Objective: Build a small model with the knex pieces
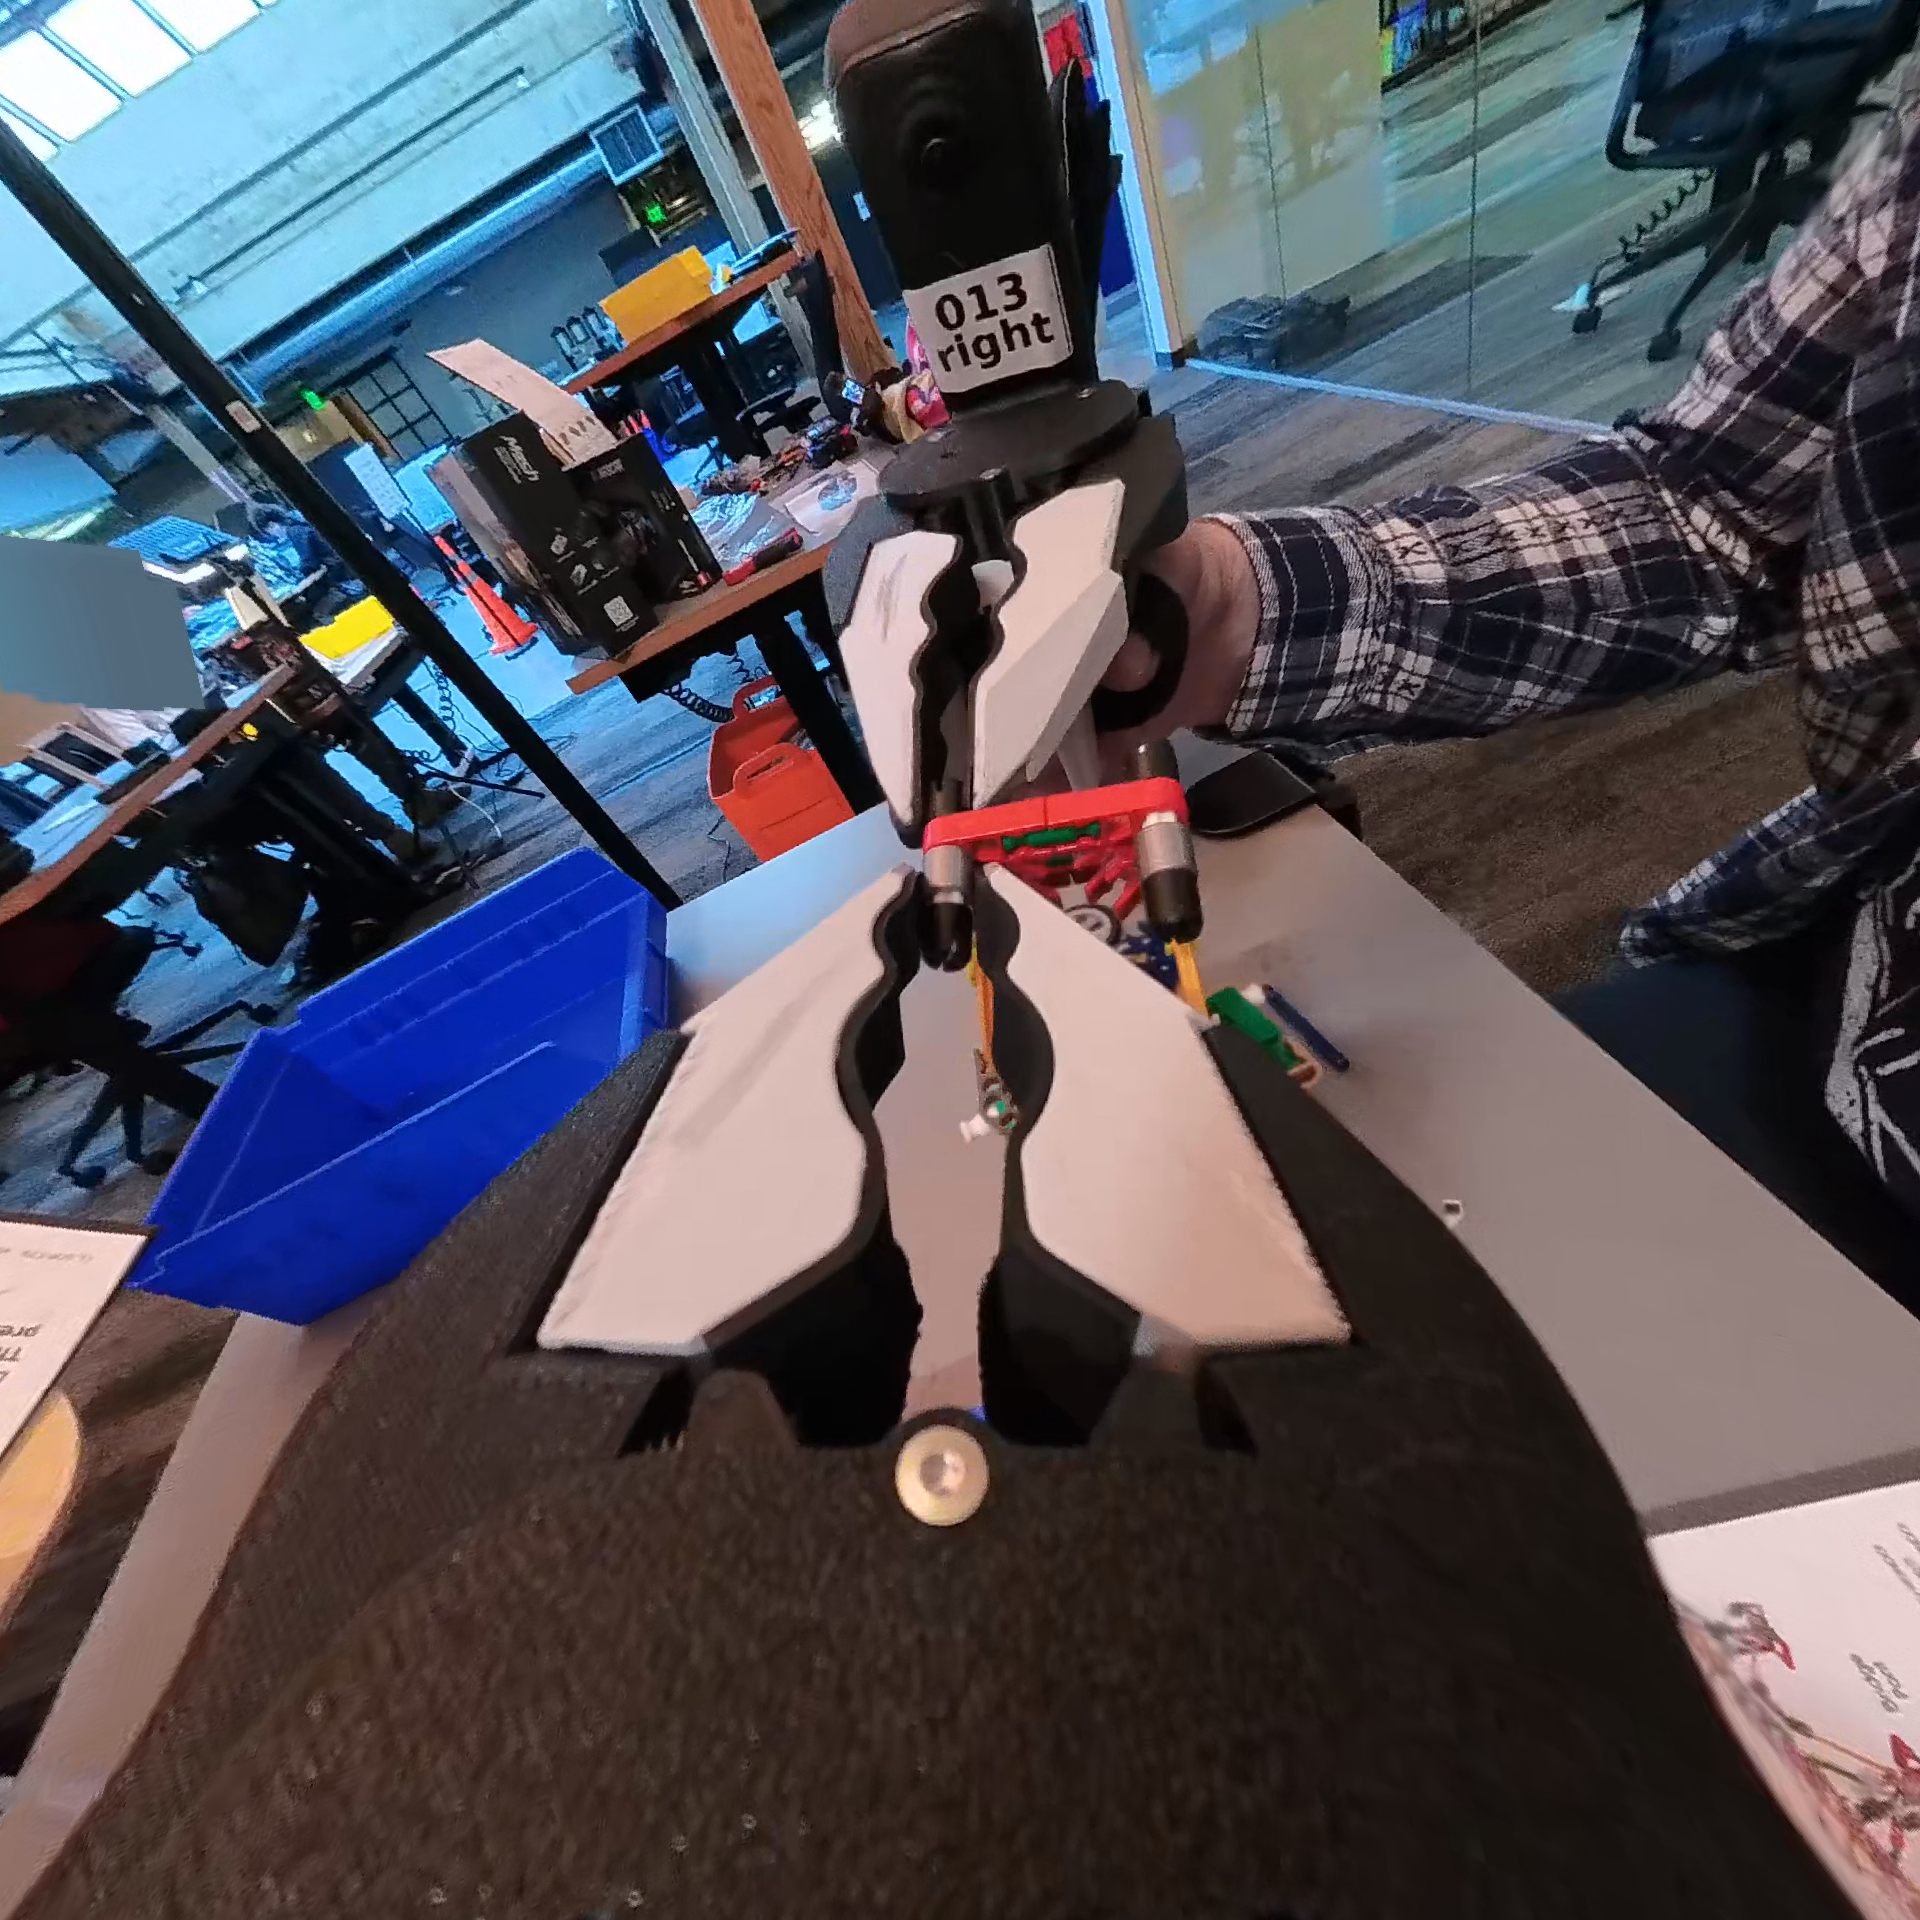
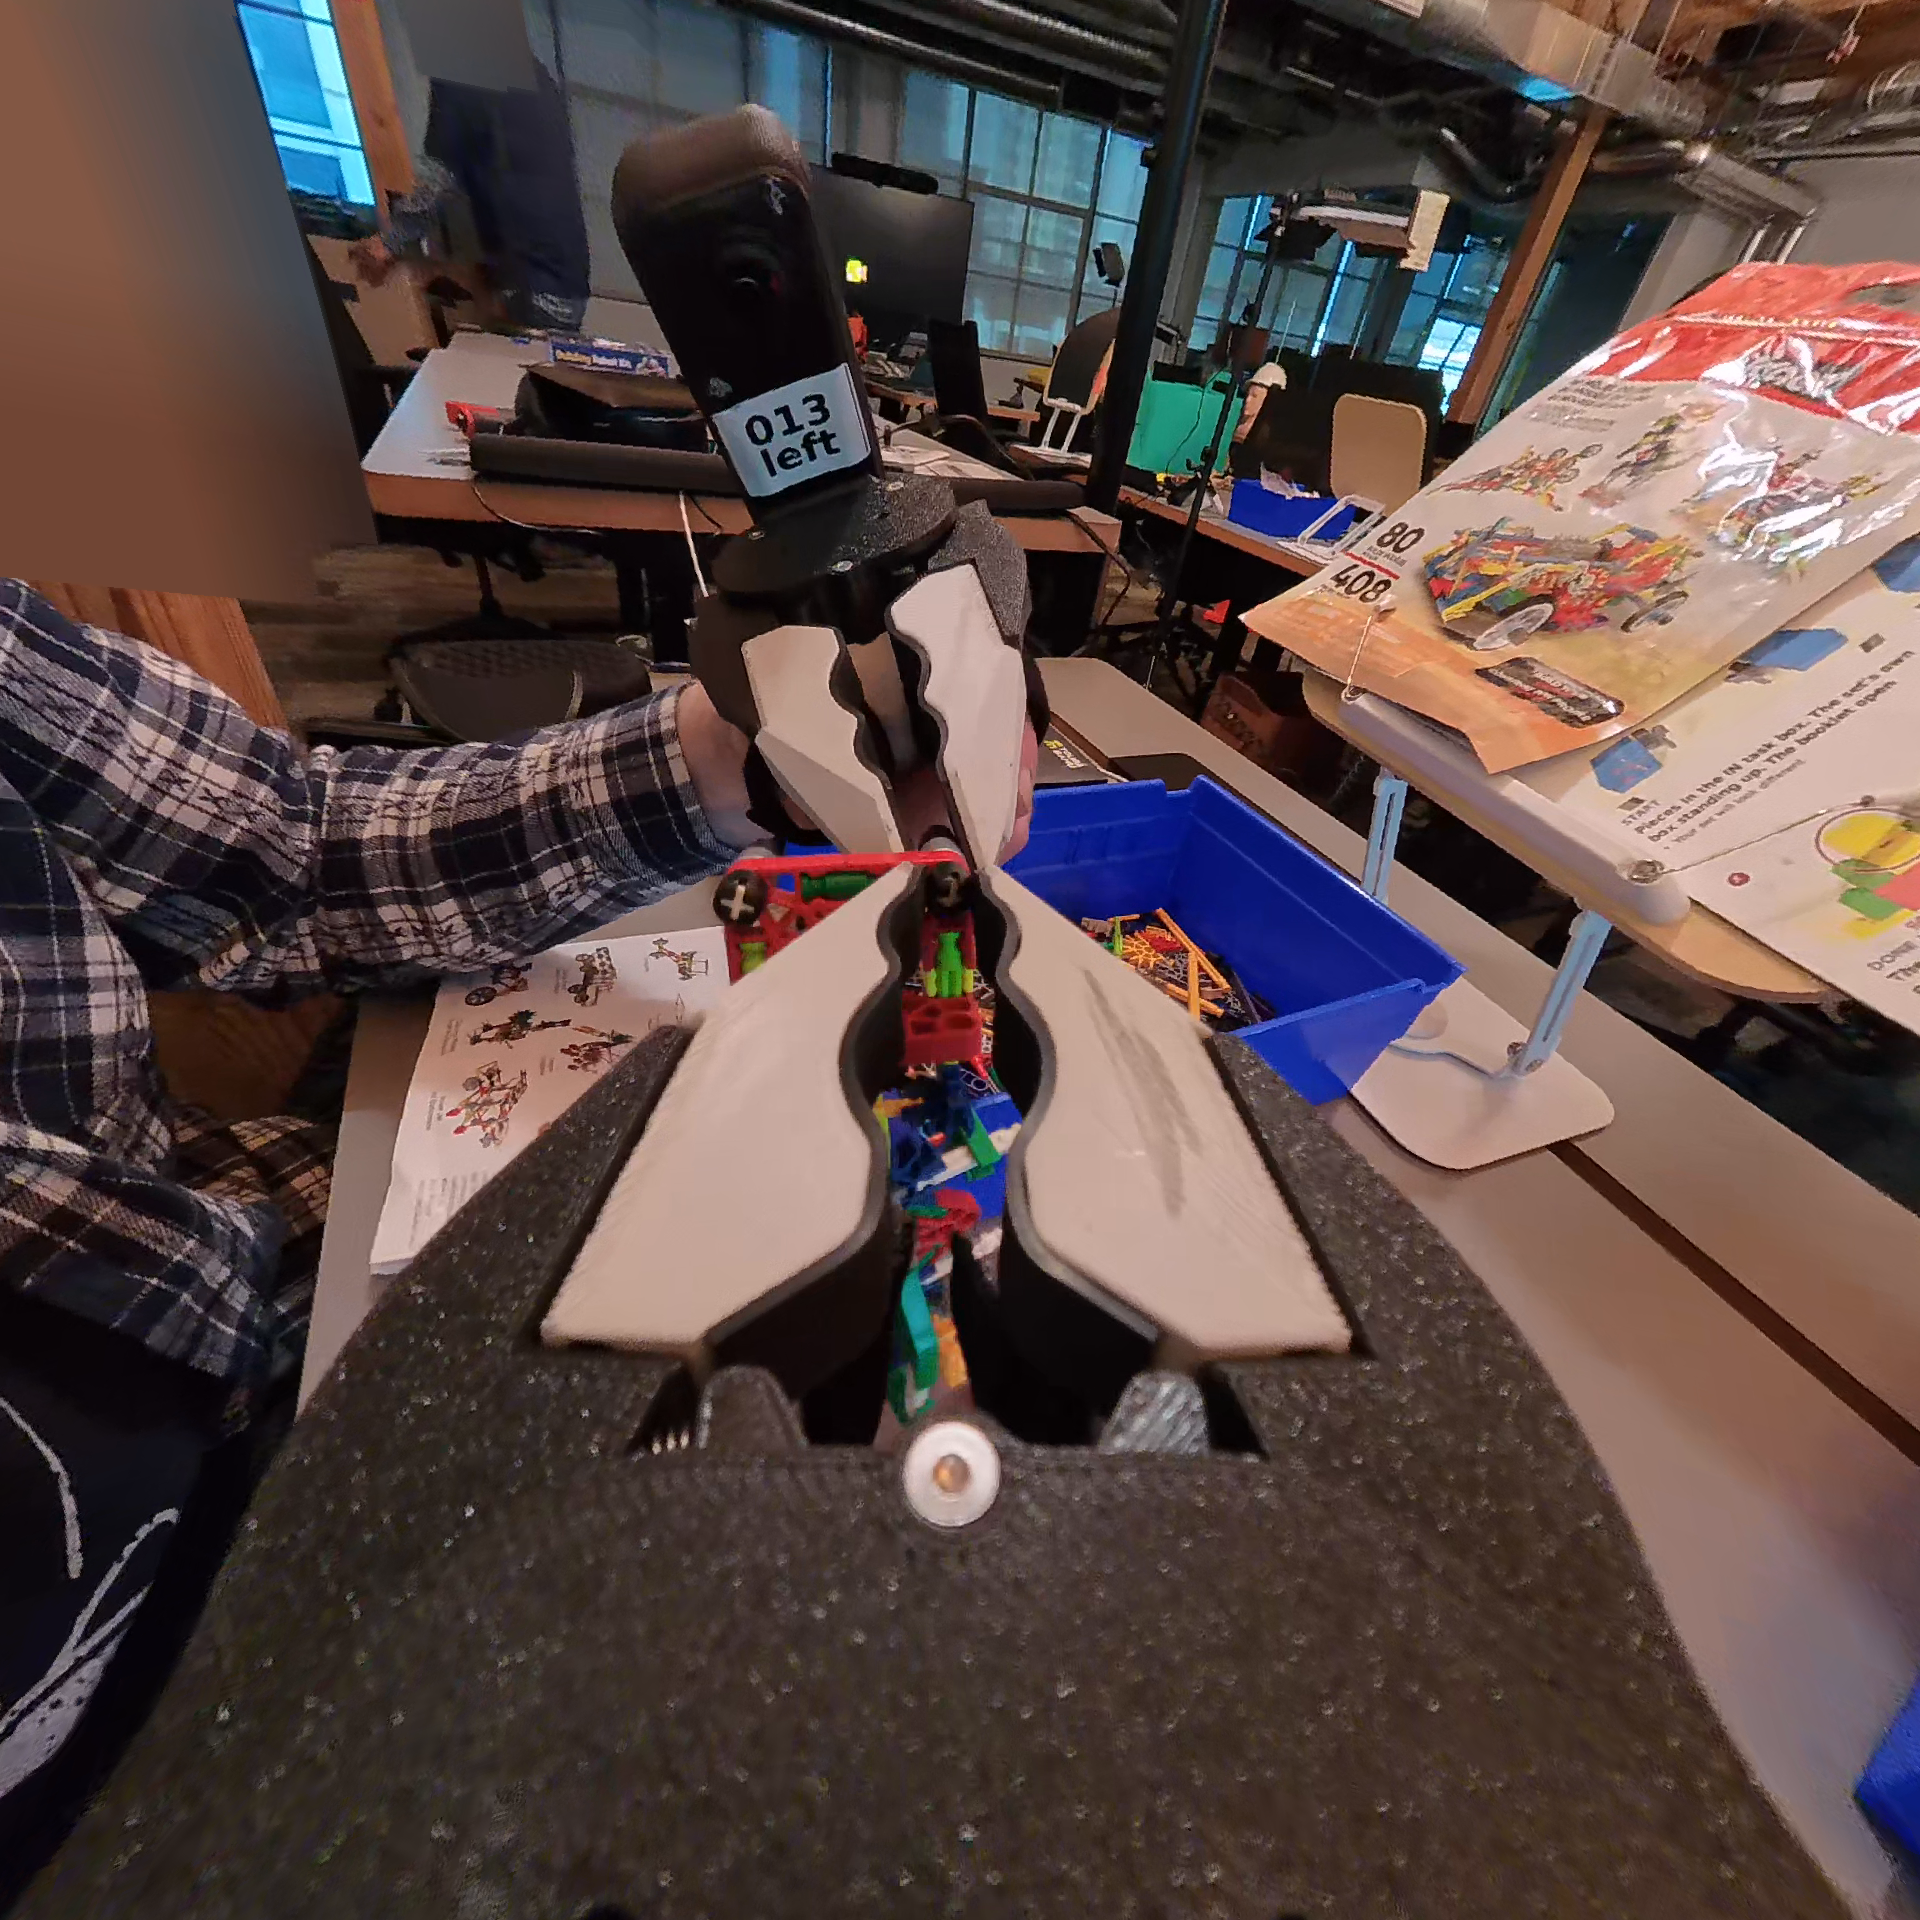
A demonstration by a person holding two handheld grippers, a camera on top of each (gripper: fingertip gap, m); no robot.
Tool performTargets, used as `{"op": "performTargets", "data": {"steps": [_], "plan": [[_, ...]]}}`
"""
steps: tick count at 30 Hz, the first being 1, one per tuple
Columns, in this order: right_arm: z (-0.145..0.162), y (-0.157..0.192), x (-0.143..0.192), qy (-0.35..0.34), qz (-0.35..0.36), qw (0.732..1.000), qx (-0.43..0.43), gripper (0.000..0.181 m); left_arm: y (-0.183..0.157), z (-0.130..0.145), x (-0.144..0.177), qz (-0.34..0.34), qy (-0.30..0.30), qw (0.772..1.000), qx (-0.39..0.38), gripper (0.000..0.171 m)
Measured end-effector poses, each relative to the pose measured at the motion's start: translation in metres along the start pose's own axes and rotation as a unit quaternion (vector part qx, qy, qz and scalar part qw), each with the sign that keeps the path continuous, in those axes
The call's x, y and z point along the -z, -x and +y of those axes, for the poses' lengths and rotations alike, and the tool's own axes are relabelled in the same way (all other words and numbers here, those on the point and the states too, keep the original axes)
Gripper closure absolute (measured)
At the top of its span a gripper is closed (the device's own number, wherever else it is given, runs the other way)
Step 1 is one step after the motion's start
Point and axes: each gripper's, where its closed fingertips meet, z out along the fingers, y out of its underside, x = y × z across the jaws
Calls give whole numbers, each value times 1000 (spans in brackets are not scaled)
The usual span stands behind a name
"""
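The left gripper (image 1: 948, 914) has its 2 fingers pressed in on a silver-and-black peg (image 1: 943, 864), with only the peg's width between the tips. The right gripper (image 2: 948, 883) comes in from the opposite side, and its tips appear to pinch the other end of that same peg, almost touching the left gripper's tips. The peg sits at 1 corner of a toy model (image 1: 1055, 805), which hangs between the 2 grippers just above the grey table (image 1: 1507, 1247).

The likely trouble is that both grips land on 1 small peg. If the grippers pull or twist against each other, the peg could pop out of its socket, or the model could swing and drop onto the table.

The model is built from snap-together rods and connectors. It has a red frame on top with a green connector in it, a second peg (image 1: 1169, 862) at the far corner, and yellow rods (image 1: 1193, 971) running down beneath. It looks light and loosely jointed.

A few loose pieces (image 1: 1252, 1013) lie on the table under it. A blue bin (image 2: 1247, 914) beside it holds more coloured pieces. An open instruction booklet (image 2: 520, 1039) lies flat nearby, and a stand (image 2: 1475, 1101) holds a bagged sheet.
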Motion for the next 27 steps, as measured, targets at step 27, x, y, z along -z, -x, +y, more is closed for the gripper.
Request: {"op": "performTargets", "data": {"steps": [27], "plan": [[2,-45,37,65,130,988,58,173,-3,-3,37,13,29,999,-11,165]]}}
